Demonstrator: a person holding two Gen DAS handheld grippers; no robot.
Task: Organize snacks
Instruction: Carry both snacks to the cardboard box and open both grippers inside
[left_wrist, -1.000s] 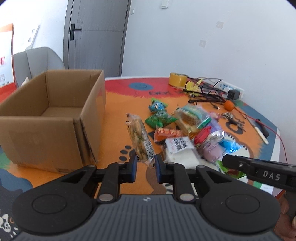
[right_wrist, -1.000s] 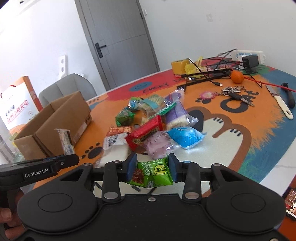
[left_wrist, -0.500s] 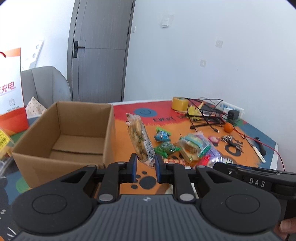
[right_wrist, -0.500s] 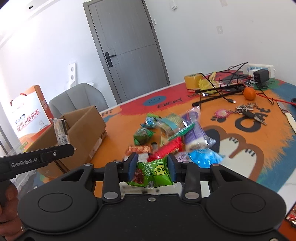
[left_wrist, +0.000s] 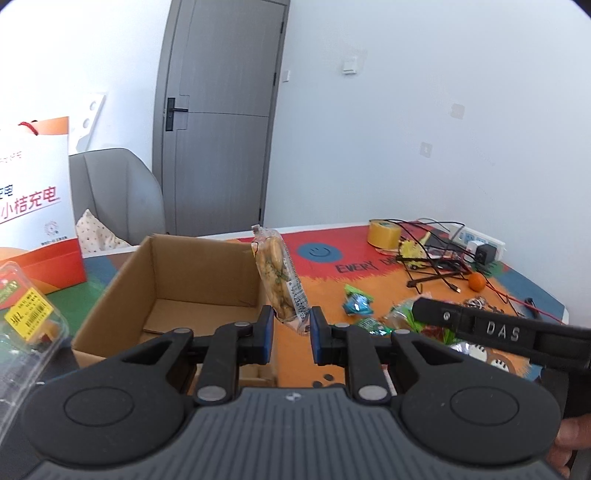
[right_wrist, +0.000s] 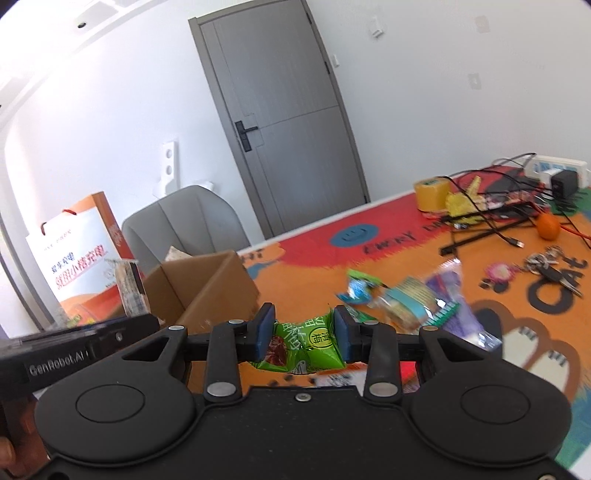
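Observation:
My left gripper (left_wrist: 291, 326) is shut on the lower end of a long clear cracker packet (left_wrist: 277, 275), which stands upright beside the right wall of the open cardboard box (left_wrist: 177, 291). The box is empty inside. My right gripper (right_wrist: 303, 334) is shut on a green snack packet (right_wrist: 304, 347), held in the air to the right of the box (right_wrist: 218, 288). In the right wrist view the left gripper's body (right_wrist: 74, 350) shows at the left with the cracker packet (right_wrist: 127, 284) sticking up. Loose snack packets (right_wrist: 417, 299) lie in a pile on the colourful tabletop (right_wrist: 369, 251).
A tape roll (left_wrist: 384, 234), tangled cables (left_wrist: 436, 258), a power strip (left_wrist: 480, 242), an orange (left_wrist: 477, 282) and keys (right_wrist: 546, 262) lie at the table's far right. A paper bag (left_wrist: 33, 206) and a grey chair (left_wrist: 114, 192) stand behind the box. A clear plastic container (left_wrist: 26, 306) sits at the left edge.
Both grippers have risen with their packets held. The left one has moved toward the box, so the cracker packet now stands next to the box's right wall. The right one has shifted left toward the box.

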